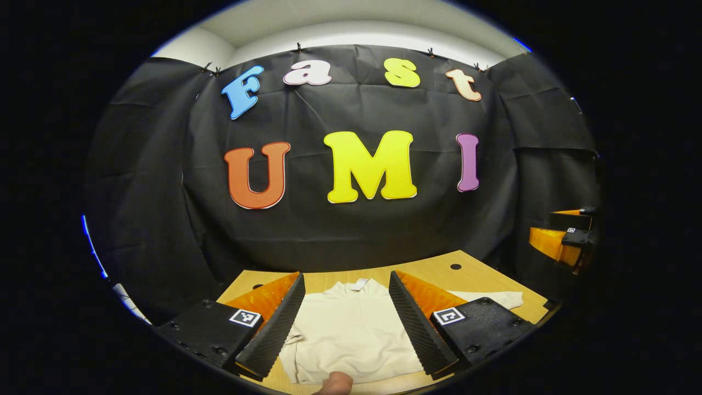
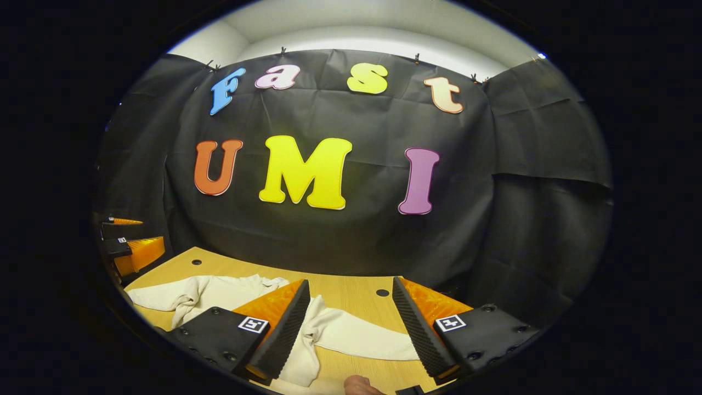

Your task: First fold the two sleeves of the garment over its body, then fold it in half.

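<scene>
Hovering wide open: left gripper (image 1: 345, 323), right gripper (image 2: 351, 329) | garment (image 1: 351, 329) edges cut off

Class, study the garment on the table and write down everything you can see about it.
The garment is a cream, soft-looking knit top lying on a light wooden table. In the left gripper view its body lies fairly flat, with a small tag at the neckline on the far side. One sleeve stretches out sideways across the wood; in the right gripper view the cloth nearby is bunched and wrinkled. Nothing is folded over the body yet. Both the left gripper and the right gripper are open above it, gripping nothing.
</scene>
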A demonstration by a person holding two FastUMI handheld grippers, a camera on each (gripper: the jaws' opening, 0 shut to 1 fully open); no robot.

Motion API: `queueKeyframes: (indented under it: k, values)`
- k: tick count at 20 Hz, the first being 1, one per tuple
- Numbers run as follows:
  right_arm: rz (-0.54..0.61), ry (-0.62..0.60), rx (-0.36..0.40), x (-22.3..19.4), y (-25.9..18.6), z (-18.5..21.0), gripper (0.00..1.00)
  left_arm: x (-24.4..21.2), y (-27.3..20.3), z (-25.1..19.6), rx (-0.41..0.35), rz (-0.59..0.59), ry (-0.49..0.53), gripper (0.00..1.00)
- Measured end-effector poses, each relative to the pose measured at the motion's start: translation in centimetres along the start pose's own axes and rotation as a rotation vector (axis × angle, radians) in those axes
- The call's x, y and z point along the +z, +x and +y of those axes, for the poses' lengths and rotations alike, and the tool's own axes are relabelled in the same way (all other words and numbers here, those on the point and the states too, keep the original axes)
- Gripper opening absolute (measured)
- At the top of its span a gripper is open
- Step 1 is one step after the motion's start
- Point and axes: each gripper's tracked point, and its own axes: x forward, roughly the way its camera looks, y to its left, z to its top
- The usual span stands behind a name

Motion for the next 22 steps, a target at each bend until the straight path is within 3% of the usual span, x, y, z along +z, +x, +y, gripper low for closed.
queueKeyframes:
  k: [5, 9, 14, 19, 22]
  values:
    - [0.039, 0.039, -0.055, -1.6, 2.4, -3.2, 0.94, 0.6, -0.1, 1.1, 0.068, -0.025, 0.02, 0.98]
    - [0.12, 0.051, -0.141, -5.9, 5.6, -8.1, 0.94, 0.7, 0.0, 0.7, 0.075, -0.035, 0.013, 0.99]
    - [0.302, 0.101, -0.24, -16.1, 9.4, -14.2, 0.94, -0.4, 0.4, 0.9, 0.112, -0.013, 0.003, 0.99]
    - [0.583, 0.17, -0.323, -29.3, 11.6, -19.2, 0.94, -0.7, 0.4, 1.4, 0.185, -0.001, -0.035, 0.99]
    - [0.694, 0.229, -0.376, -34.1, 12.7, -21.4, 0.95, -0.6, 0.6, 1.7, 0.233, 0.01, -0.018, 0.99]
